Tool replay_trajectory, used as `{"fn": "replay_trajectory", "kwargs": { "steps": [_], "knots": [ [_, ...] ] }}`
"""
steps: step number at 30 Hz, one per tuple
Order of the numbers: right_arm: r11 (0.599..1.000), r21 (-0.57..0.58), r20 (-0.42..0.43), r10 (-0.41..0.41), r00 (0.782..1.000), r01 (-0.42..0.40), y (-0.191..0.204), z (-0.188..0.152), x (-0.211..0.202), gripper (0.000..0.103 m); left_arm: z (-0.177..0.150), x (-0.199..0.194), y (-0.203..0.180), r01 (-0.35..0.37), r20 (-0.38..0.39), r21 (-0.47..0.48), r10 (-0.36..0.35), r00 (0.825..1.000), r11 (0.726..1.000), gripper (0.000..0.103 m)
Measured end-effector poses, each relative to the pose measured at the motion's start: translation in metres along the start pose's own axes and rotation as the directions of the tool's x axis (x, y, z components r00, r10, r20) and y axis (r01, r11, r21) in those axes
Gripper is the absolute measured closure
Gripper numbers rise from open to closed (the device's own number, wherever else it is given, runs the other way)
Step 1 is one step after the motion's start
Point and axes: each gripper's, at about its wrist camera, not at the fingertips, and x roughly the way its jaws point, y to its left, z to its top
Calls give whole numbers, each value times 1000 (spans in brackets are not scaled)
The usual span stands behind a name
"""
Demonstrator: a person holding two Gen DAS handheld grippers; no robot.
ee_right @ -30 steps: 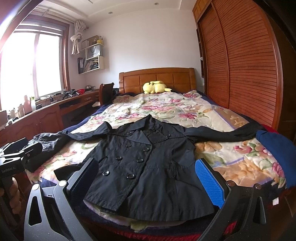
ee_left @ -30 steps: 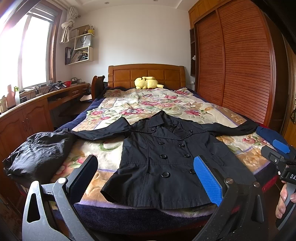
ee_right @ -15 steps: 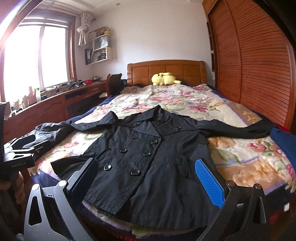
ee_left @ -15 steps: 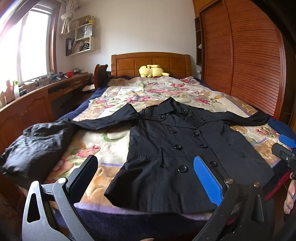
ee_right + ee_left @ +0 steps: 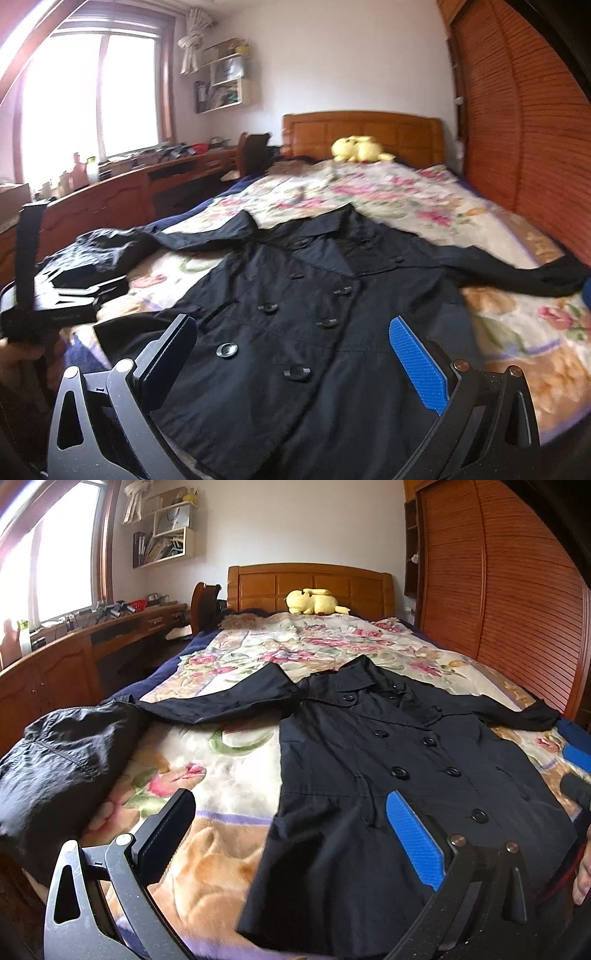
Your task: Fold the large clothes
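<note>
A black double-breasted coat lies flat and face up on the floral bedspread, sleeves spread to both sides; it also shows in the right wrist view. My left gripper is open and empty, low over the coat's lower left hem. My right gripper is open and empty over the coat's lower front. The left gripper shows at the left edge of the right wrist view. The right gripper's blue pad peeks in at the right edge of the left wrist view.
A second dark garment lies bunched on the bed's left edge. A yellow plush toy sits by the wooden headboard. A wooden desk runs along the left wall. Slatted wardrobe doors line the right.
Both grippers have moved forward and lower toward the coat's bottom hem. The coat has not moved. Both grippers stay open.
</note>
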Motion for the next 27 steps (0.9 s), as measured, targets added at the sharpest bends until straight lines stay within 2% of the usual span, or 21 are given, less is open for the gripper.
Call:
{"fn": "replay_trajectory", "kwargs": {
  "steps": [6, 13, 18, 25, 27],
  "knots": [
    [999, -27, -41, 18, 999, -19, -2, -3, 17, 0, 17, 25, 19, -2, 4, 11, 2, 1000, 1000, 0],
    [998, -35, -80, 44, 996, -47, -5, 1, 34, 0, 44, 55, 48, -45, 18, 28, 44, 999, 999, 0],
    [997, -60, -76, 46, 996, -51, -3, 11, 41, 0, 62, 77, 71, -76, 34, 4, 76, 997, 997, 0],
    [994, -103, -70, 32, 997, -39, 3, 18, 57, 0, 73, 125, 95, -25, -22, -35, 24, 999, 999, 0],
    [993, -111, -76, 30, 997, -38, 3, 20, 64, 0, 74, 144, 99, -17, -70, -18, 16, 997, 1000, 0]
  ]
}}
